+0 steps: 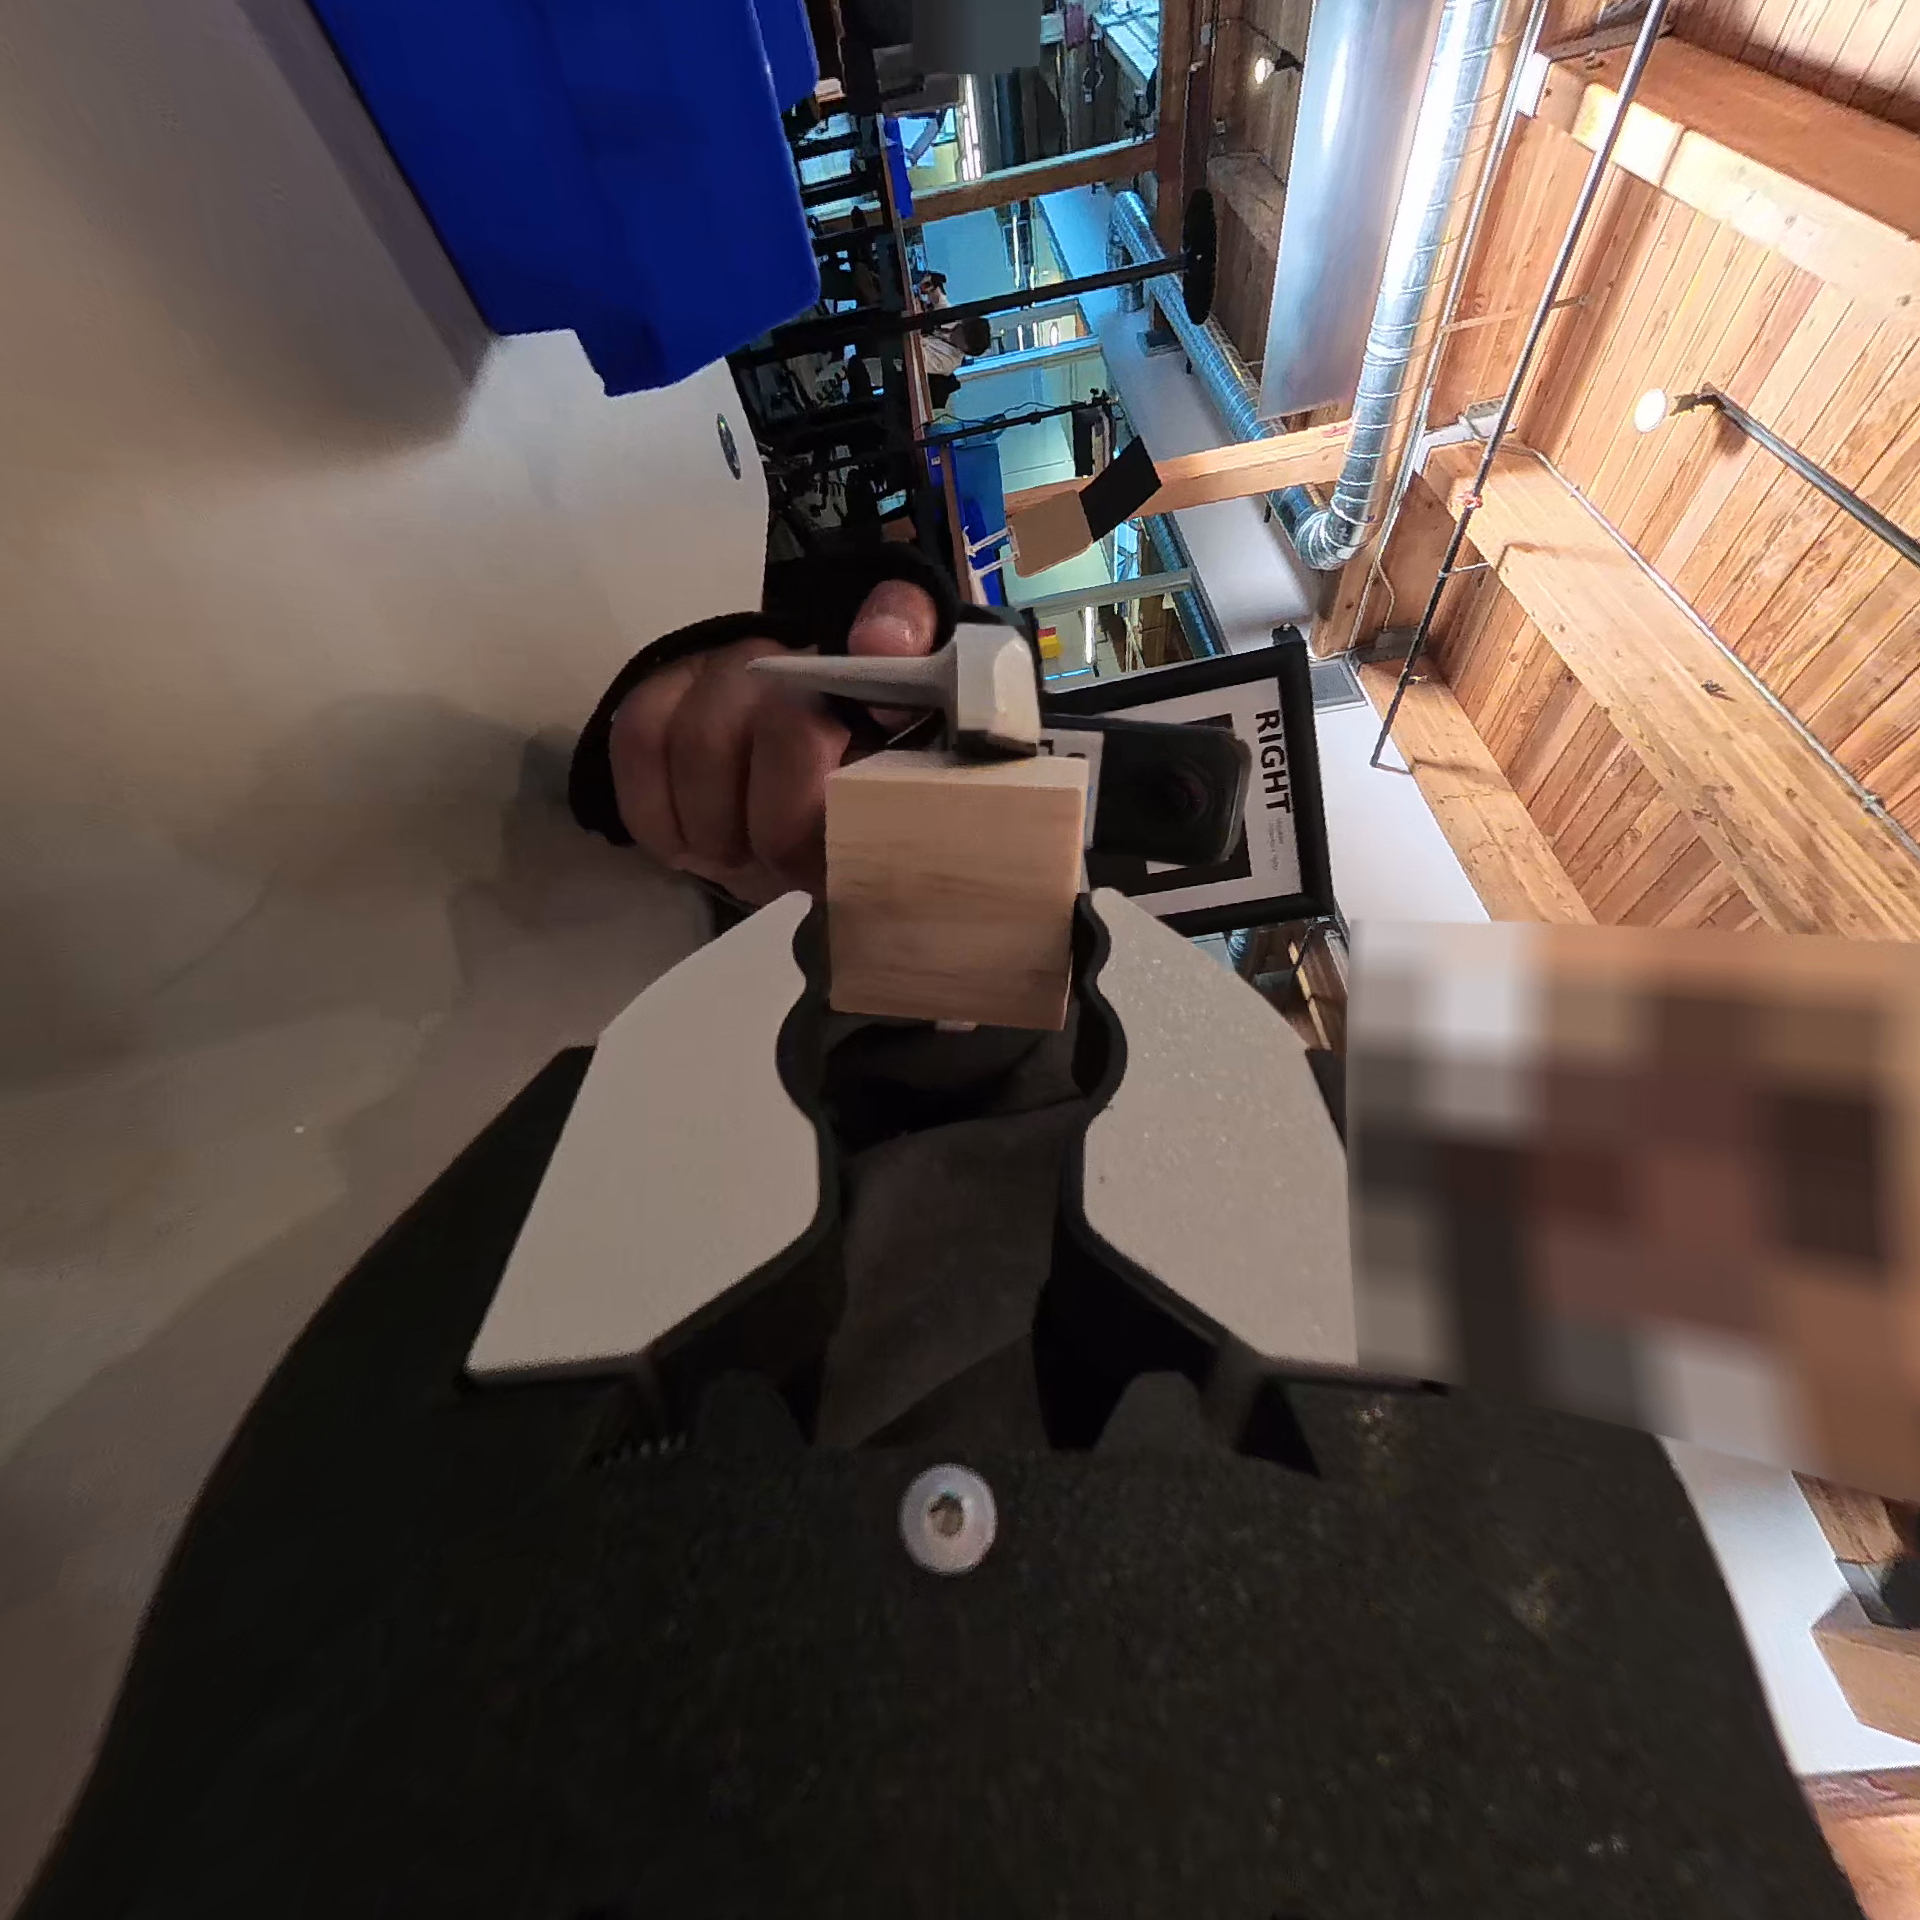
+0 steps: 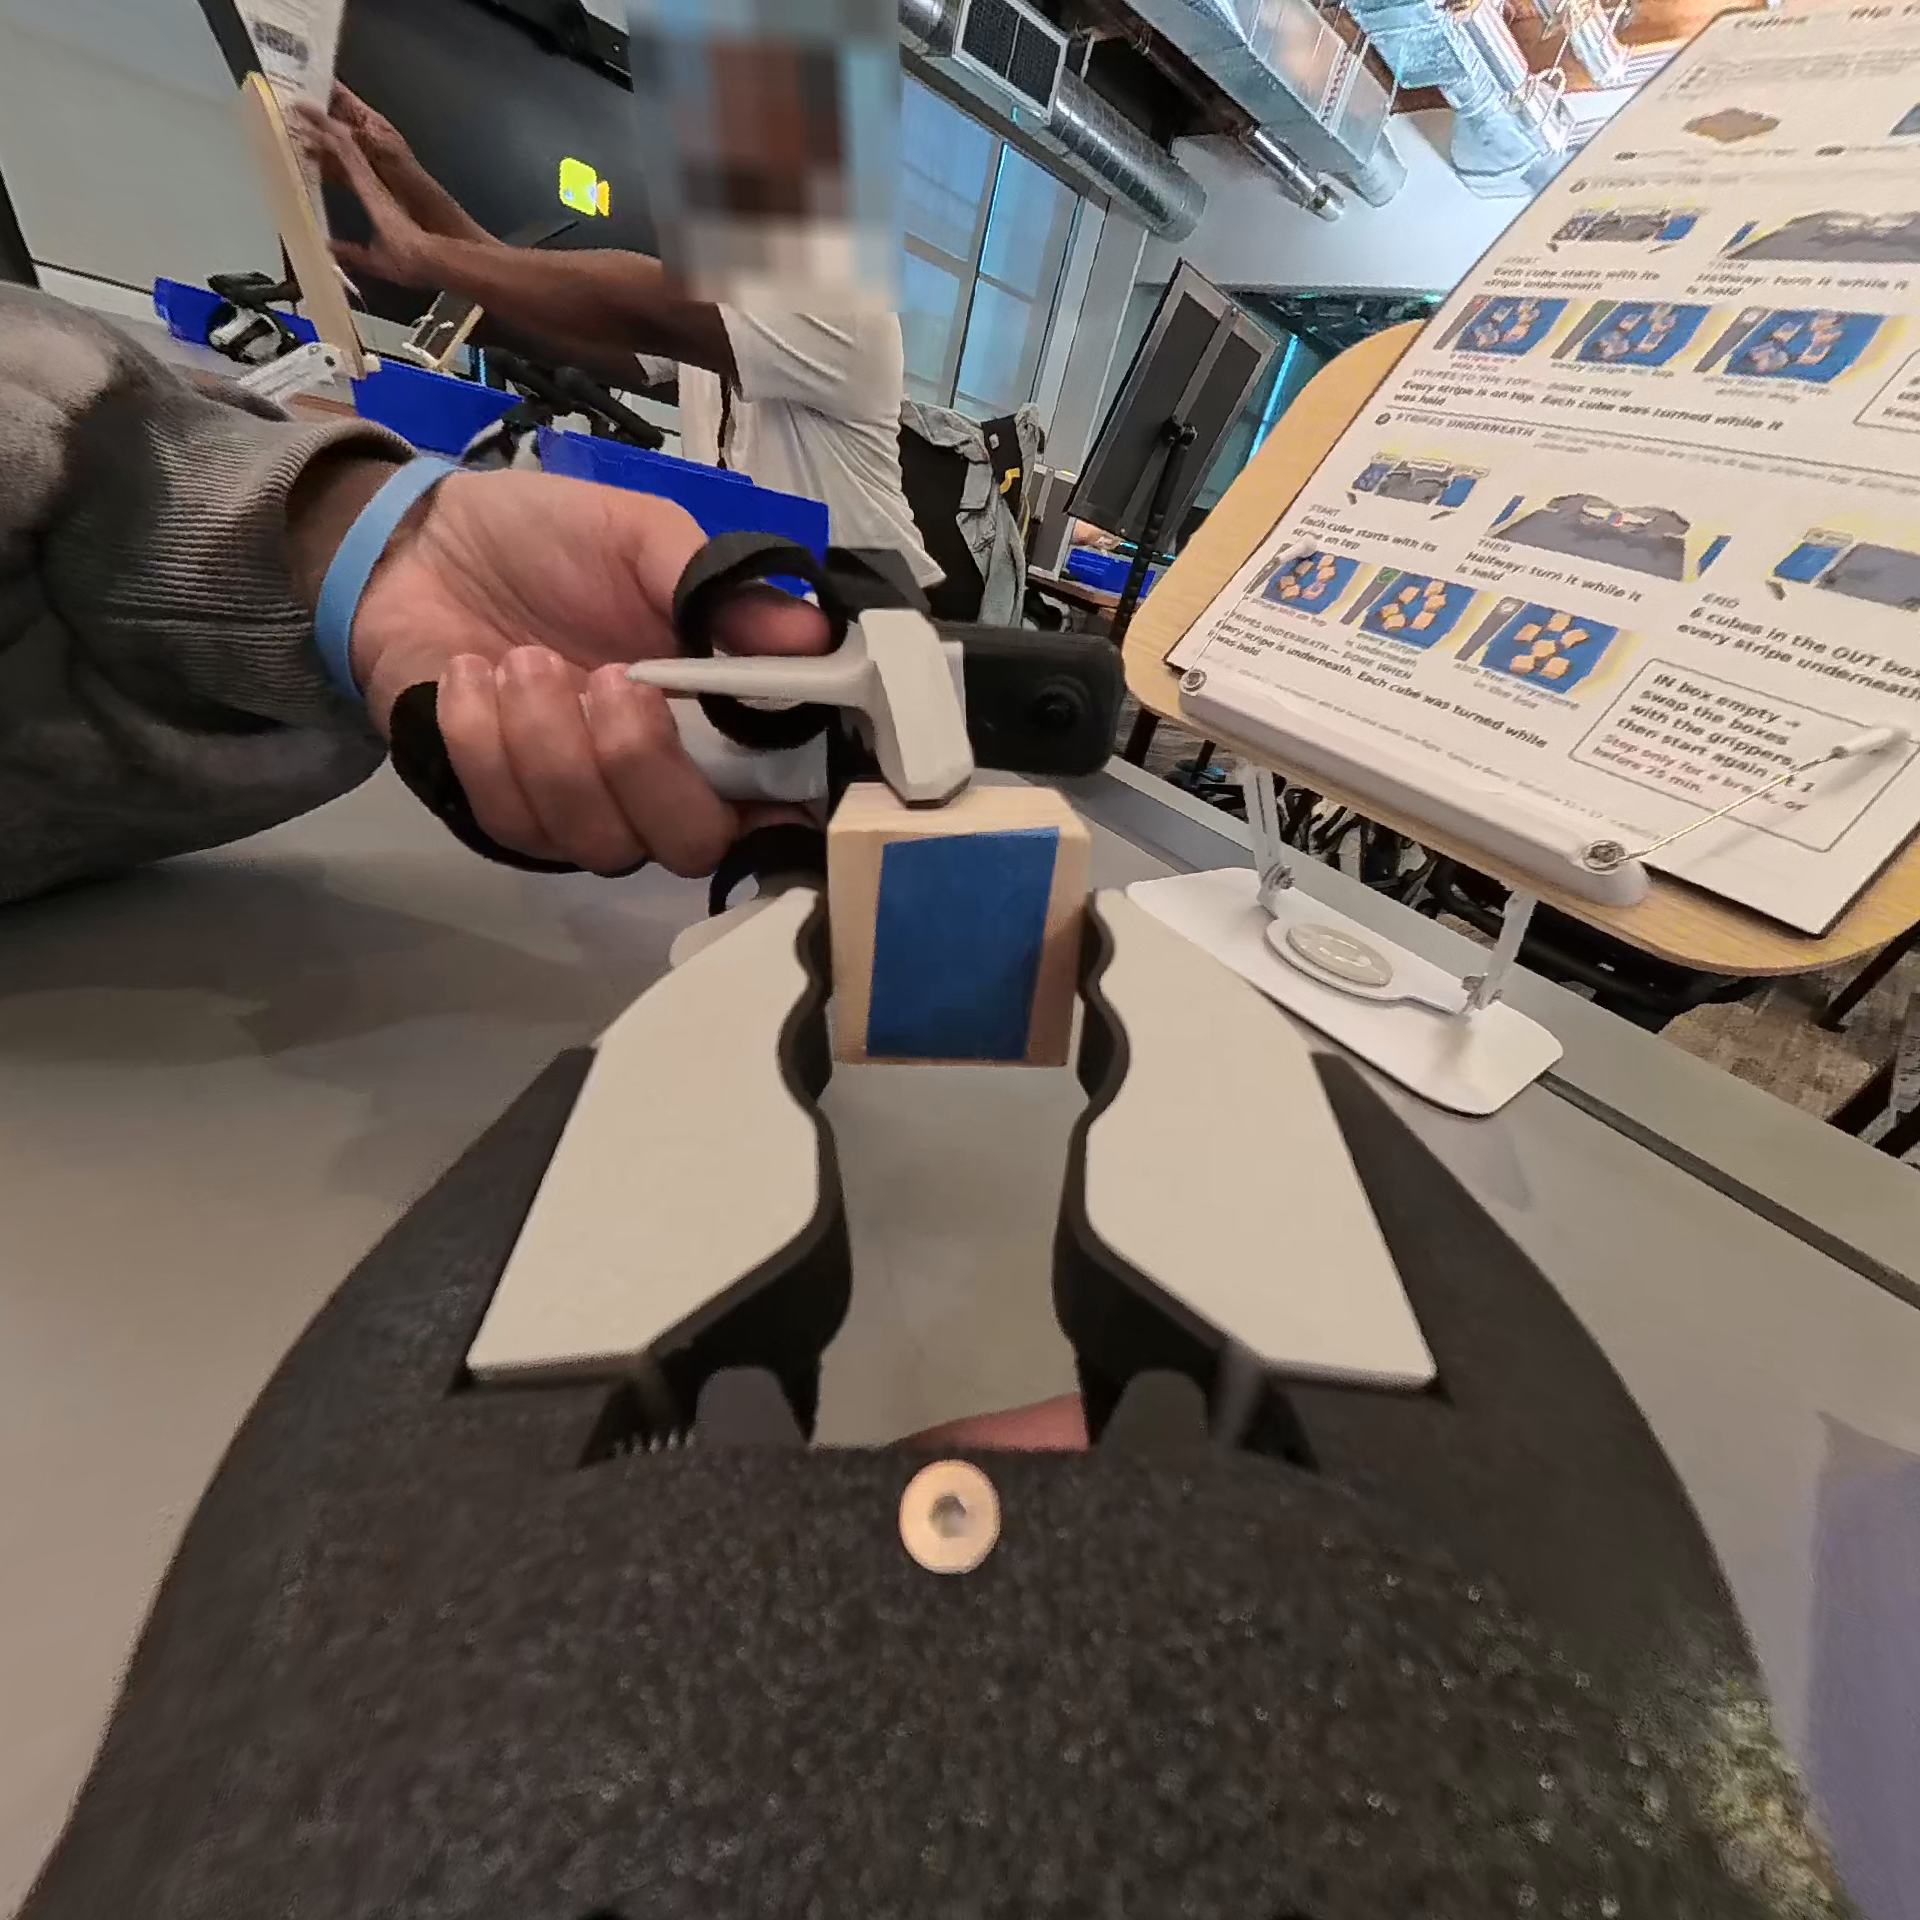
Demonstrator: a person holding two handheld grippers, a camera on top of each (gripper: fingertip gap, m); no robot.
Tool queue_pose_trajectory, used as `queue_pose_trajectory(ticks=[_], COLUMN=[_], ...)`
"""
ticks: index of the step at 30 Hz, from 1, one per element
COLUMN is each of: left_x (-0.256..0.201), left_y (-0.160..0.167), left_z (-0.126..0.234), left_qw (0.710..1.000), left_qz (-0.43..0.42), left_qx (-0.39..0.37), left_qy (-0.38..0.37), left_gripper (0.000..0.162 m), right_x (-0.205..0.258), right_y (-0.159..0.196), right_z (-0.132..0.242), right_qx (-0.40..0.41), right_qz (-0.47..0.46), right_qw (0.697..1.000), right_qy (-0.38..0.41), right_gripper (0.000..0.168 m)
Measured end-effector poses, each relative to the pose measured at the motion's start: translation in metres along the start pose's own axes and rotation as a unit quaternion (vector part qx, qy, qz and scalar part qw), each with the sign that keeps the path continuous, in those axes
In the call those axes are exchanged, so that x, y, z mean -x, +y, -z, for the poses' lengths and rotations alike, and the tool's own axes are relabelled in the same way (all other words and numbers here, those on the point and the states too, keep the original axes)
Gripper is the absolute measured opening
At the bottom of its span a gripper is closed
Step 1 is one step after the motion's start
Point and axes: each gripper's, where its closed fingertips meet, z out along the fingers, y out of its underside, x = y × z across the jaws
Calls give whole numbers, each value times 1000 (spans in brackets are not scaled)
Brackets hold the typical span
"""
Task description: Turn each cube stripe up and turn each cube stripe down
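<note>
Both views are brightly and evenly lit by daylight from tall windows [image 2: 987,270] far beyond the fingertips; only soft shadows lie on the grey tabletop [image 2: 208,1039] left of the right gripper; wide-angle distortion bends the frame edges; the dark textured gripper body [image 2: 935,1714] nearest the lens is blurred.

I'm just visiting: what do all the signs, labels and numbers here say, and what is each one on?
I don't quote writing; here is what bears it.
black-framed sign: large print, legible.
instruction sheet on a stand: headings, captions, small pictures.
paper on a wooden board: too small to read.
No writing on the cube, only a blue stripe.
</note>
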Motion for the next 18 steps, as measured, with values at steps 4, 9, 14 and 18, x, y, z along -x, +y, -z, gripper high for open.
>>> queue_pose_trajectory(ticks=[4,9,14,18], left_x=[0,-7,9,20], left_y=[0,-27,-31,-18], left_z=[4,47,109,139], left_qw=[999,951,802,711], left_qz=[-48,-215,-349,-384], left_qx=[3,-145,-286,-349], left_qy=[-26,-168,-392,-475], left_gripper=[48,65,66,66], right_x=[0,-5,-8,-12], right_y=[-2,-1,0,1], right_z=[1,2,1,1], right_qx=[2,2,6,9], right_qz=[11,-7,-14,-17], right_qw=[1000,1000,1000,1000], right_qy=[3,10,15,23], right_gripper=[45,45,45,45])
